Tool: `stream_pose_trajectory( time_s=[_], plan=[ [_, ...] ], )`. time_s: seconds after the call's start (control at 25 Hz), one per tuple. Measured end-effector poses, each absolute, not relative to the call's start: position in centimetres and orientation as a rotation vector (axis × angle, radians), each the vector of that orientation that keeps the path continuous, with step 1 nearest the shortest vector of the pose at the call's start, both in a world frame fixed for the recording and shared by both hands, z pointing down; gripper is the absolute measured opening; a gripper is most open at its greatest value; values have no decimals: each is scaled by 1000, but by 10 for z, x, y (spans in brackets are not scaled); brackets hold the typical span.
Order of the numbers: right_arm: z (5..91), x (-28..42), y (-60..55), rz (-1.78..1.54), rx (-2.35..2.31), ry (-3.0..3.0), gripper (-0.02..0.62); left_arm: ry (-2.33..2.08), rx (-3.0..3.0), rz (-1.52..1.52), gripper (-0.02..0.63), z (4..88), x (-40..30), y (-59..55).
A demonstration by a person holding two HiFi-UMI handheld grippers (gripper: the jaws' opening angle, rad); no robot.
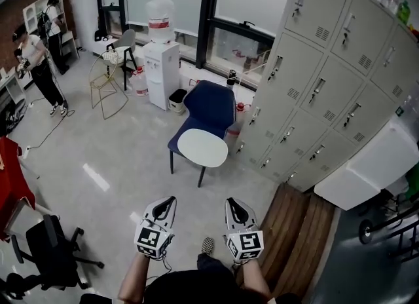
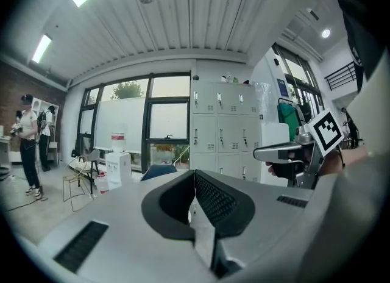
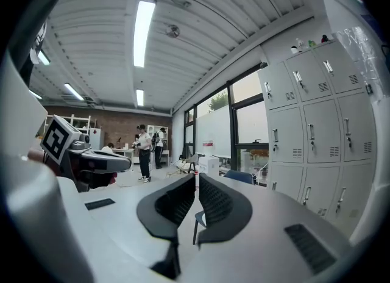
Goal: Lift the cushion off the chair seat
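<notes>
A round white cushion (image 1: 203, 147) lies on the seat of a dark blue chair (image 1: 209, 106) that stands on the grey floor in front of the lockers. Both grippers hover side by side well short of the chair, pointing toward it. My left gripper (image 1: 171, 199) is shut with nothing between its jaws, and in the left gripper view (image 2: 194, 175) its pads meet. My right gripper (image 1: 229, 201) is also shut and empty; in the right gripper view (image 3: 197, 177) its pads touch. The chair's blue back (image 3: 241, 177) shows just past them.
Grey lockers (image 1: 314, 86) line the right side. A water dispenser (image 1: 160, 67) and a small bin (image 1: 177, 99) stand left of the chair, with a wire chair (image 1: 108, 86) further left. A black office chair (image 1: 49, 250) sits at lower left. People (image 1: 33, 67) stand far left.
</notes>
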State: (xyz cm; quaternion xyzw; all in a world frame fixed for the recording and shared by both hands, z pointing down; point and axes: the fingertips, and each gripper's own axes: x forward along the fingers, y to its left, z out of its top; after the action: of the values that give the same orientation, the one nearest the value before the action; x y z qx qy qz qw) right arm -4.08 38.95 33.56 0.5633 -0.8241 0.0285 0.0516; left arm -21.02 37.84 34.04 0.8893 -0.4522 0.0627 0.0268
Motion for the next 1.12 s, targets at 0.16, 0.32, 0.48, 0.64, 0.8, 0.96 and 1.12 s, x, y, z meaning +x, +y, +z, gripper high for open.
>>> stream_pose_trajectory(
  time_s=[0.16,0.32,0.48,0.64,0.8,0.96,1.12],
  plan=[
    [337,1,342,115,1690,-2523,38,-1424,2720,209,17,339,-171,332],
    [345,34,306,146,1685,-2534,38,-1423,2706,238,17,344,-137,299],
    [349,59,280,168,1676,-2554,38,-1431,2688,249,17,345,-114,274],
    [351,77,262,185,1690,-2570,38,-1438,2679,274,17,346,-98,255],
    [354,92,245,202,1705,-2578,38,-1426,2688,294,17,347,-81,237],
    [359,101,225,222,1704,-2576,38,-1418,2687,305,17,350,-71,220],
    [361,101,202,219,1713,-2568,38,-1410,2684,313,17,354,-72,193]
  ],
)
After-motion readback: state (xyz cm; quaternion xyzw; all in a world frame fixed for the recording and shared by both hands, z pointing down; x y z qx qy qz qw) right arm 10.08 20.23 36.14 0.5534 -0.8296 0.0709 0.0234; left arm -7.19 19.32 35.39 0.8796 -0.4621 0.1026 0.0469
